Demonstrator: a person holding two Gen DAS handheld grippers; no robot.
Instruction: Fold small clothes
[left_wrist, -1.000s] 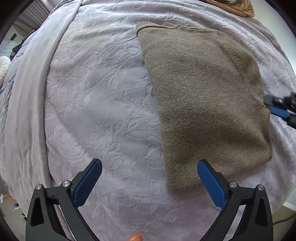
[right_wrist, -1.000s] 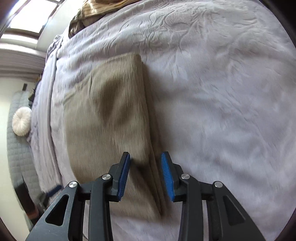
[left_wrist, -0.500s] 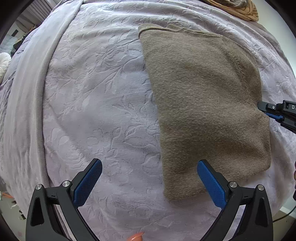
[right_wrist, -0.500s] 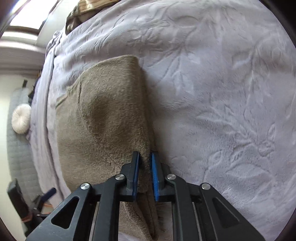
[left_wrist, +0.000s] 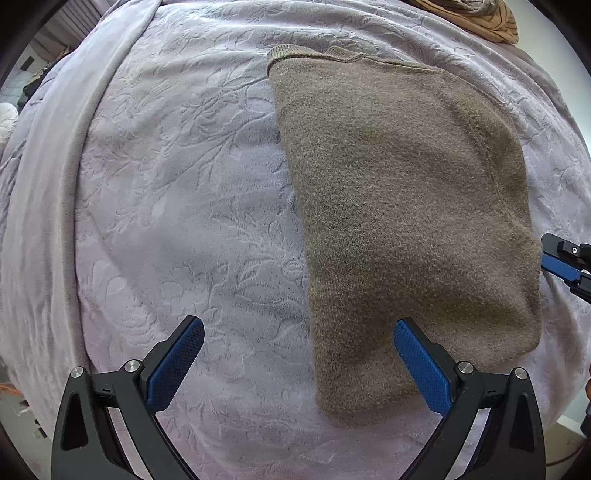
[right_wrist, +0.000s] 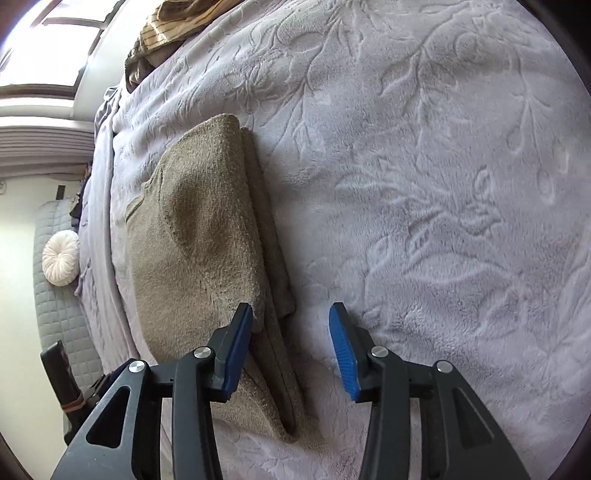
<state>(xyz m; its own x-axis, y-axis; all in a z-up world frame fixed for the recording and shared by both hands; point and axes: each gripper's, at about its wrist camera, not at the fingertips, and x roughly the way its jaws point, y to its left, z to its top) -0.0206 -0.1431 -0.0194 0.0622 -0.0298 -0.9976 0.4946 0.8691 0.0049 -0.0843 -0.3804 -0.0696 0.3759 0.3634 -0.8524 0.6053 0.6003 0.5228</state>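
Though both tools wide: folded sweater (left_wrist: 402, 221) flat on blanket (left_wrist: 177, 206).

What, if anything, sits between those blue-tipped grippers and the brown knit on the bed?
Nothing visible. The brown knit lies bare on the blanket; the open left gripper and open right gripper hang at its edges.

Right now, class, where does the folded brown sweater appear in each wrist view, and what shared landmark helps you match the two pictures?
Left wrist view: the sweater fills the right half, lying flat on the blanket.
Right wrist view: the sweater sits left of centre, its stacked folded edge facing right.
Shared landmark: the striped tan fabric at the bed's far end, top right in the left view, top left in the right view.
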